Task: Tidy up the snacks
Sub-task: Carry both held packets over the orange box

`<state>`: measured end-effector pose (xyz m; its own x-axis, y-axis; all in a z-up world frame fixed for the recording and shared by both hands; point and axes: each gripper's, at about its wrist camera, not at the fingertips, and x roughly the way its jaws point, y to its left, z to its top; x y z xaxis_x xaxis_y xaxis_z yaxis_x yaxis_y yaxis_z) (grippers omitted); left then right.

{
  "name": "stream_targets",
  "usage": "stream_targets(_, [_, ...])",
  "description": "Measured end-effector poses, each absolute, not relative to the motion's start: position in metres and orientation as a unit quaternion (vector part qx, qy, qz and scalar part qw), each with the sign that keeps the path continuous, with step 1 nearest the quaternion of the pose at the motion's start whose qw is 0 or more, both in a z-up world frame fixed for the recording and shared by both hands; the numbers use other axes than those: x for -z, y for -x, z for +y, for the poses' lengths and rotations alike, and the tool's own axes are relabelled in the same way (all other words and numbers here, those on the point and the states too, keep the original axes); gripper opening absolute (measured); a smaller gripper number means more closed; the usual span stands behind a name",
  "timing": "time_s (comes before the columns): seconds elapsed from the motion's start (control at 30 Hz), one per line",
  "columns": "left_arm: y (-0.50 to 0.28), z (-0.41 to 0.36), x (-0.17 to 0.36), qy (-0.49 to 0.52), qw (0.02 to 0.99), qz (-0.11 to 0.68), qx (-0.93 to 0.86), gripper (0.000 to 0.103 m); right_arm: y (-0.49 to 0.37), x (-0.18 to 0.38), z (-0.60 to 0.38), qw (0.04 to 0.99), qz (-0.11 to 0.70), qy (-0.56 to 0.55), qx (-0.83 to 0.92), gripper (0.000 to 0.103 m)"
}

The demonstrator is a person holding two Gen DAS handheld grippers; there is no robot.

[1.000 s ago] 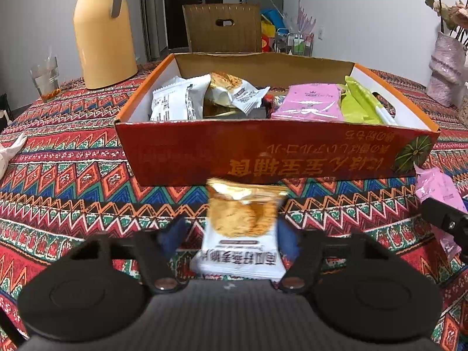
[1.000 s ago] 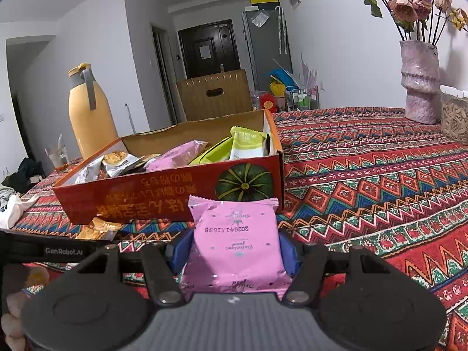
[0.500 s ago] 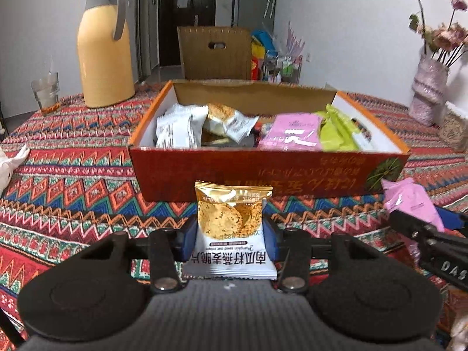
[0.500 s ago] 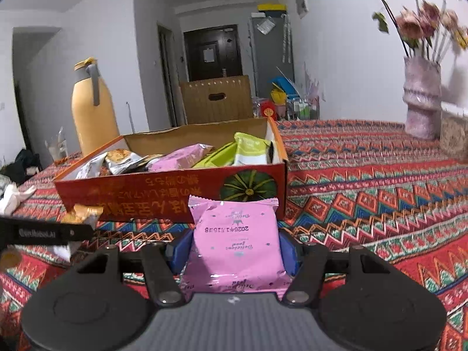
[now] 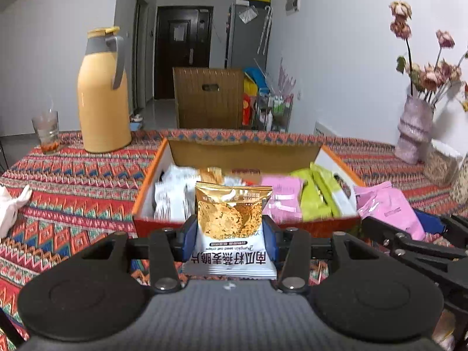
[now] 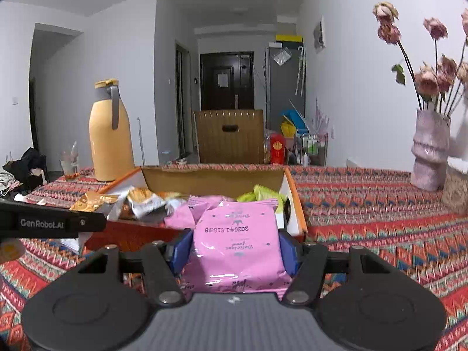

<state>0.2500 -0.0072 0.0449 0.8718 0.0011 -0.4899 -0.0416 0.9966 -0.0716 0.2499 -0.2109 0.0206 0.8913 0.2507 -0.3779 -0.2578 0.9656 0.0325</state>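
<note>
The left gripper (image 5: 231, 231) clamps a gold and white snack packet (image 5: 231, 225) between its blue pads, the packet standing upright in front of the near wall of an open cardboard box (image 5: 245, 150). Its jaws have just been closing, with that packet between them. The right gripper (image 6: 235, 247) grips a pink snack packet (image 6: 237, 245) in the same way, just before the box's right end. Inside the box lie white, pink and green packets. The box sits on a patterned tablecloth (image 5: 82, 181), with a yellow thermos jug (image 5: 103, 93) and a glass (image 5: 46, 130) beyond it on the left and a vase of flowers (image 6: 430, 146) on the right.
</note>
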Motion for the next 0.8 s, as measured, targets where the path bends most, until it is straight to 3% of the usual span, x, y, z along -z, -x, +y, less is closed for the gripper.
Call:
stream_targets(0.53, [-0.304, 0.008, -0.081, 0.084, 0.975, 0.203, -0.034, 0.046, -0.31, -0.059, -0.181, 0.979, 0.156, 0.011, -0.133, 0.061])
stream_targets(0.8, [-0.335, 0.017, -0.054, 0.088, 0.973, 0.202, -0.071, 0.046, -0.35, -0.042, -0.175, 0.978, 0.172, -0.015, -0.119, 0.061])
